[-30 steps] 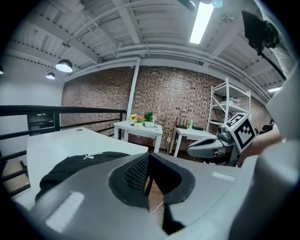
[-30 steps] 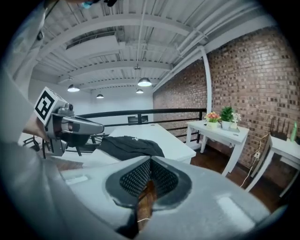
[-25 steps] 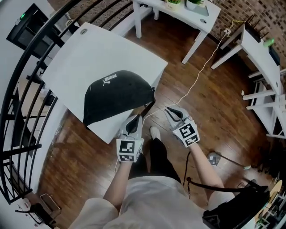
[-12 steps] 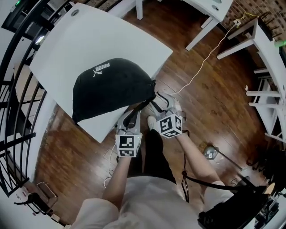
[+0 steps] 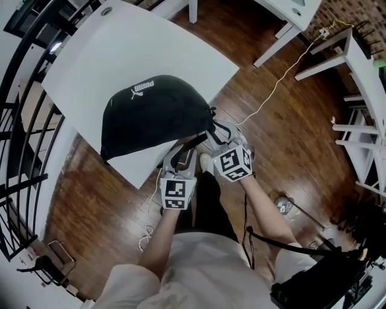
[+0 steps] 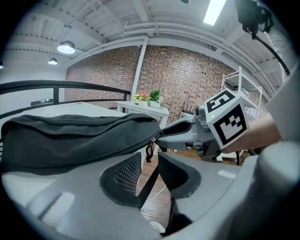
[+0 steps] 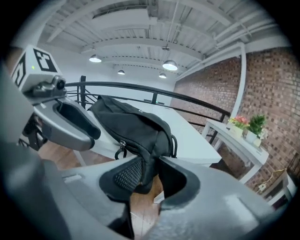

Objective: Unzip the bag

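Note:
A black bag (image 5: 154, 114) lies on the white table (image 5: 151, 48), its right end at the near corner. My right gripper (image 5: 218, 134) is at that end. In the right gripper view its jaws are closing on the bag (image 7: 131, 124), whose end fills the gap and touches both pads (image 7: 126, 176). The zip pull (image 7: 121, 150) hangs just left of them. My left gripper (image 5: 183, 158) sits below the bag's edge, jaws opening. In the left gripper view a thin black strap (image 6: 147, 183) crosses the gap untouched, and the zip pull (image 6: 149, 150) dangles just beyond the tips.
The table corner juts over a wooden floor (image 5: 289, 139). A light cable (image 5: 271, 90) trails across the floor. White desks (image 5: 289, 18) and a white rack (image 5: 362, 121) stand to the right. A black railing (image 5: 24, 121) curves along the left.
My right gripper has swung left from over the floor to the bag's right end. The left gripper has stayed by the table corner, and its jaws have parted.

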